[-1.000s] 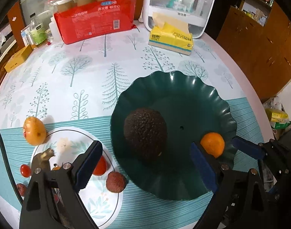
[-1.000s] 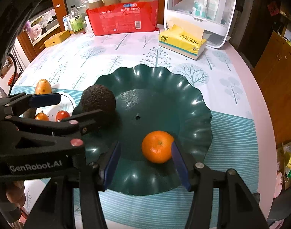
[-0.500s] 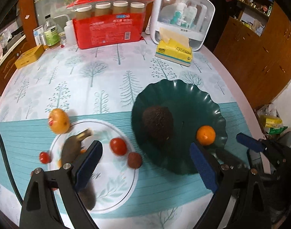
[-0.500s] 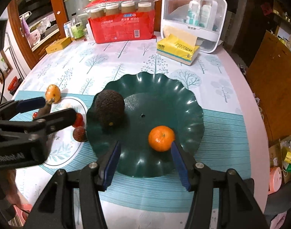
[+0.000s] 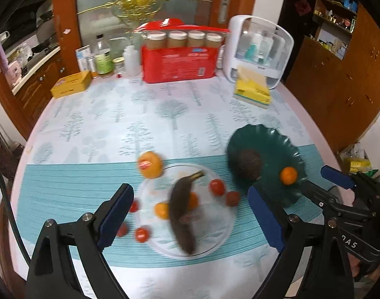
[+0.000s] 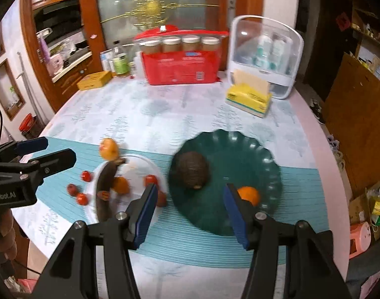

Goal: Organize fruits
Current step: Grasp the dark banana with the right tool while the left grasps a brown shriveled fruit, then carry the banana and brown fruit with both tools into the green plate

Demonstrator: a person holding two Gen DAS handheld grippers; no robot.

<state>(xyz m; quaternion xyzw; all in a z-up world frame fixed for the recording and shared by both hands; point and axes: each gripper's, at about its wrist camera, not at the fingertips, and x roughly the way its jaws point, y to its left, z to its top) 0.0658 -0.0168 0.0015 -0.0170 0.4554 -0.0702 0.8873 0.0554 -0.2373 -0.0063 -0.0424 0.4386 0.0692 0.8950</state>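
A dark green wavy plate (image 5: 284,144) (image 6: 254,154) holds a dark avocado (image 5: 248,164) (image 6: 192,169) and a small tangerine (image 5: 288,175) (image 6: 249,195). Left of it a white plate (image 5: 214,224) (image 6: 140,164) holds a blackened banana (image 5: 181,214) (image 6: 105,189), small oranges and a cherry tomato (image 5: 216,186). An orange (image 5: 150,164) (image 6: 109,148) lies beside it. My left gripper (image 5: 190,214) is open and empty above the white plate. My right gripper (image 6: 190,209) is open and empty above the green plate's near edge.
Several cherry tomatoes (image 5: 141,234) and a lychee (image 5: 232,198) lie on the cloth around the white plate. At the back stand a red jar pack (image 5: 180,59), a yellow tissue box (image 5: 252,91), a white organiser (image 5: 259,49), bottles and a yellow box (image 5: 71,84).
Both grippers have pulled back and risen away from the green plate; the left one has swung left over the white plate. Both stay open. The fruit has not moved.
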